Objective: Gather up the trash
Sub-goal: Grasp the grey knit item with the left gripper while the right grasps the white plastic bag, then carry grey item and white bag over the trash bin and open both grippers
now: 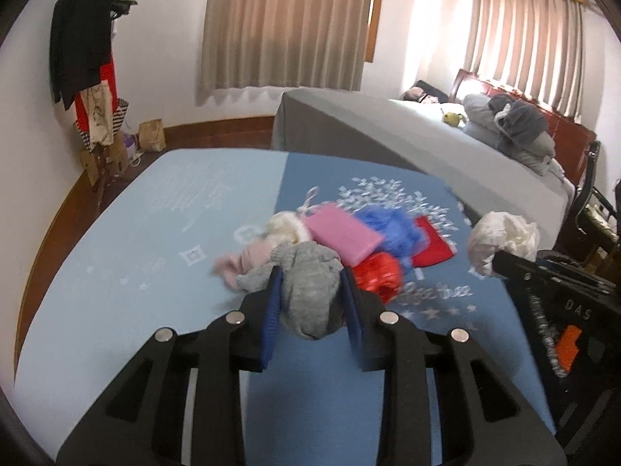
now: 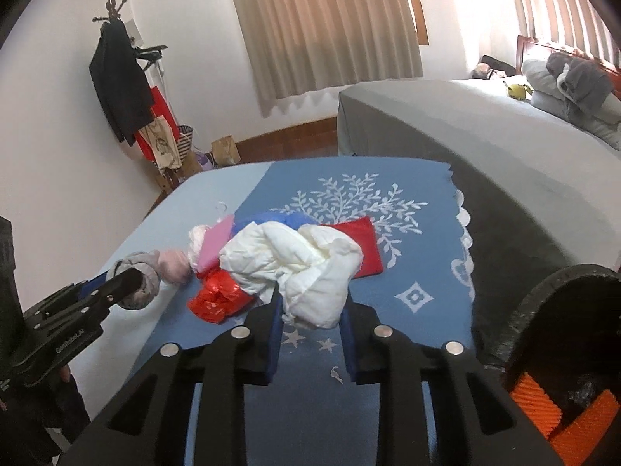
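Your left gripper (image 1: 310,291) is clamped on a grey sock (image 1: 308,291), lifted just above the blue cloth (image 1: 155,233). Your right gripper (image 2: 310,306) pinches a white crumpled bag (image 2: 299,264), raised too. From the left wrist view, that bag sits at 3 o'clock; the remaining pile lies at 12: pink sock (image 1: 244,258), pink pad (image 1: 343,233), blue bag (image 1: 392,225), red wrapper (image 1: 378,275), red cloth (image 1: 432,246).

Soft daylight through curtains (image 1: 287,27), fisheye-bent edges, slight motion blur.
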A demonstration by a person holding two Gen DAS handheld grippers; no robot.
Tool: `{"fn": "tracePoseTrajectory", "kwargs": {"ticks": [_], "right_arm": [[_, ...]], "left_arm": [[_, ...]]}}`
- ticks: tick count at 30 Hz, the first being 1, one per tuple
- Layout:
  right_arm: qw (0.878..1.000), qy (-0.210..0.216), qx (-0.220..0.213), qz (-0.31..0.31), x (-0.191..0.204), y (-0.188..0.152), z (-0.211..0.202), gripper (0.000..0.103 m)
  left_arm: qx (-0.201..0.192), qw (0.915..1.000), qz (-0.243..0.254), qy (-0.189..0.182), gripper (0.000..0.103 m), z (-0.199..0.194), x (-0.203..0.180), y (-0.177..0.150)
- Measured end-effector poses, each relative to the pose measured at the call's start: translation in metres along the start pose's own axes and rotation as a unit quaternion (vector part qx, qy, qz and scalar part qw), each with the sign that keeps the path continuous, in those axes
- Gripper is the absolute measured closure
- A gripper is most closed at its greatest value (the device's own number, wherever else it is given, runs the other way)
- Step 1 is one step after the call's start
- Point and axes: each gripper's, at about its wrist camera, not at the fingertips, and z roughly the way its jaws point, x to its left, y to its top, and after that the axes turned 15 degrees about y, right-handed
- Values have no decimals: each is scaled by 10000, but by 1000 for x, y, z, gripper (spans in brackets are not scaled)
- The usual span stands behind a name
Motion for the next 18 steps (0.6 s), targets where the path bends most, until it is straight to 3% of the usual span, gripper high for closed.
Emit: {"fn": "tracePoseTrajectory", "kwargs": {"ticks": [12, 18], "right_arm": [[9992, -170, -348, 2, -9, 4, -54, 77], [9977, -449, -506, 72, -27, 2, -86, 77]], "left_arm": [[-304, 9982, 256, -444, 74, -32, -49, 13], [-386, 9952, 411, -794, 74, -43, -81, 14]]}}
